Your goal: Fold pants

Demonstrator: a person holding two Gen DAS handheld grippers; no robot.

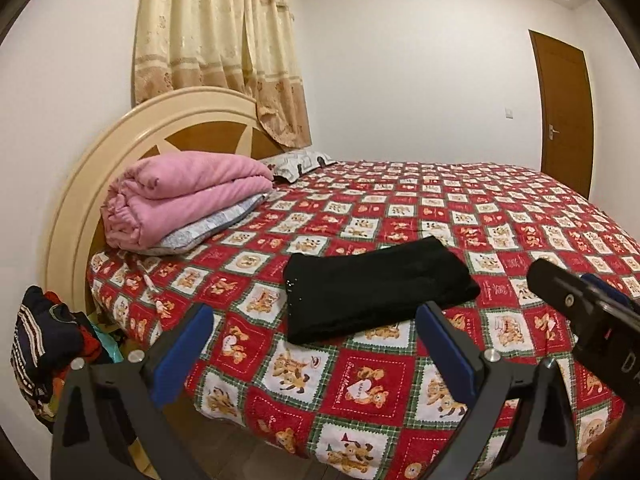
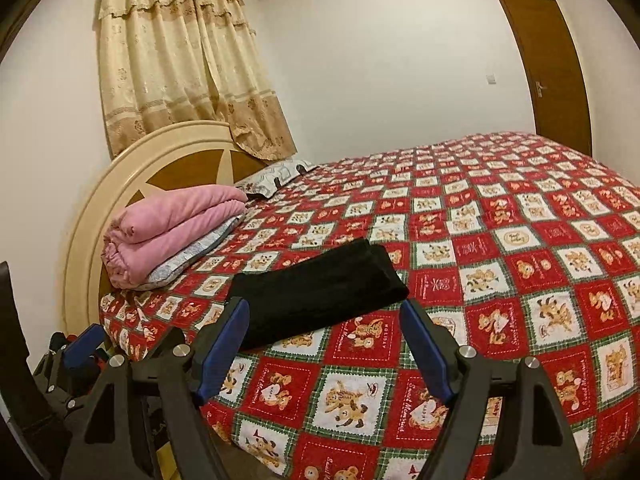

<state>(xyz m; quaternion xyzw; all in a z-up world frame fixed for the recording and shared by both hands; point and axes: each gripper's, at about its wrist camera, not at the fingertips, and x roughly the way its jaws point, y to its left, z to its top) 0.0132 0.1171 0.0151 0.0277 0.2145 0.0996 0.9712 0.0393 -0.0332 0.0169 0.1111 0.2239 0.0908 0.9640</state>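
Observation:
Black pants lie folded into a flat rectangle on the red bear-patterned bedspread, near the bed's front edge. My left gripper is open and empty, held back from the pants just off the bed edge. My right gripper is open and empty too, its blue-padded fingers on either side of the near end of the pants in the right wrist view, apart from the cloth. The right gripper's body shows at the right in the left wrist view.
A folded pink blanket on a grey pillow sits by the round headboard. A second pillow lies further back. A pile of clothes sits beside the bed at left. A brown door stands at right.

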